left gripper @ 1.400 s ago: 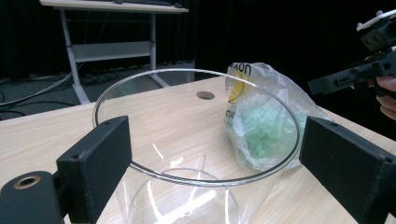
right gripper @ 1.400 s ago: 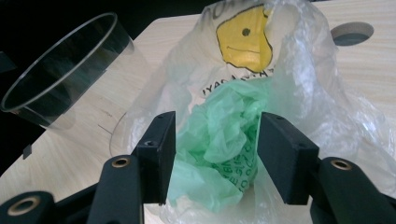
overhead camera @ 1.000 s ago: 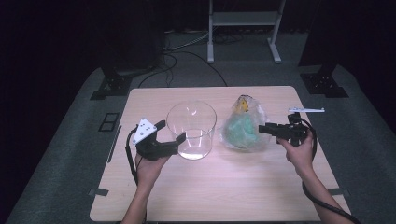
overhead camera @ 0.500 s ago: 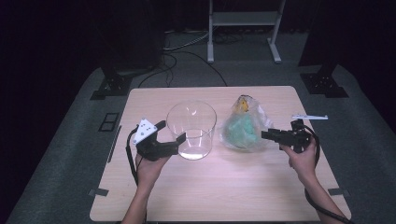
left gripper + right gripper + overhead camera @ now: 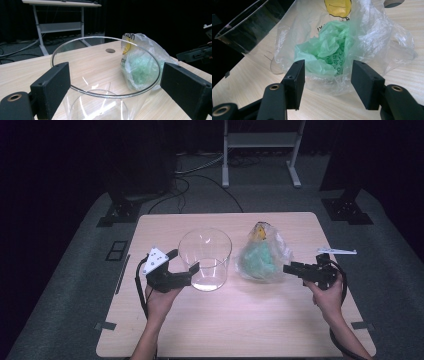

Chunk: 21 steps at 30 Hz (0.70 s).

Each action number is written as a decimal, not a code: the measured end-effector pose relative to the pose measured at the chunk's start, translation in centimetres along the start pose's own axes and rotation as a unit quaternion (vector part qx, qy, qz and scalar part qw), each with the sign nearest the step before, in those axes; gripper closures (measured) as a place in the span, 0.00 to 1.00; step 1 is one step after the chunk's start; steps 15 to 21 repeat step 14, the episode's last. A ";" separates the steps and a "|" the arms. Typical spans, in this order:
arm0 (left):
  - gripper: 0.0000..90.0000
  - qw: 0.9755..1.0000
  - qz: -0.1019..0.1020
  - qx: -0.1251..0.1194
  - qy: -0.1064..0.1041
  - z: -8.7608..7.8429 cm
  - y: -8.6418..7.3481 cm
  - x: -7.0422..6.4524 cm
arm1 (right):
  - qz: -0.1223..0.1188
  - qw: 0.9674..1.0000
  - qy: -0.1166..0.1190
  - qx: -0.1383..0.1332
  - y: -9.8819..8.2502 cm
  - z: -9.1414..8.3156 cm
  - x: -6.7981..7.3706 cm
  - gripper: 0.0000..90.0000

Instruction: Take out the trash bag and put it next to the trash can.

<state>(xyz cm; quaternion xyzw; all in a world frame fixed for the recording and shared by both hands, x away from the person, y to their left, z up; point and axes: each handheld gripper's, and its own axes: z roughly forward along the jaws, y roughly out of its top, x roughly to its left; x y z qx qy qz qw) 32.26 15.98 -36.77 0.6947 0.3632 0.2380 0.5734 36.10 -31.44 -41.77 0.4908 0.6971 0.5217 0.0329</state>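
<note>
A clear glass bowl (image 5: 205, 255) stands upright left of the table's middle. My left gripper (image 5: 184, 261) is at its left side; in the left gripper view the jaws stand wide, one to each side of the bowl's near rim (image 5: 105, 95), and I see no pad pressing on it. To the bowl's right lies a clear plastic bag (image 5: 262, 257) with crumpled green plastic inside and a yellow print on top. My right gripper (image 5: 287, 268) points at the bag (image 5: 329, 50) from the right. It is open, and its pads (image 5: 295, 80) stop just short of the plastic.
The pale wooden table (image 5: 240, 320) has a small round hole (image 5: 110, 50) behind the bowl. A white-framed stand (image 5: 260, 140), floor cables and two black stand bases (image 5: 120, 212) sit beyond the far edge on grey carpet.
My right gripper has drawn back from the bag toward the near right, and a little lower. The left gripper, bowl and bag have stayed put.
</note>
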 end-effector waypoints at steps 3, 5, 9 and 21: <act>0.09 1.000 0.000 0.000 0.000 0.0 0.0 0.0 | -0.005 1.000 0.000 -0.001 -0.4 -0.2 0.1 0.49; 0.09 1.000 -0.001 0.000 0.000 0.0 0.0 0.0 | -0.006 1.000 -0.001 -0.001 -0.7 -0.3 0.1 0.49; 0.09 1.000 0.000 0.000 0.000 0.0 0.0 0.0 | 0.004 1.000 0.002 -0.007 -1.4 -0.5 -0.2 0.49; 0.09 1.000 0.001 -0.001 0.000 0.1 0.0 0.0 | 0.021 1.000 0.007 -0.013 -2.2 -0.7 -0.9 0.49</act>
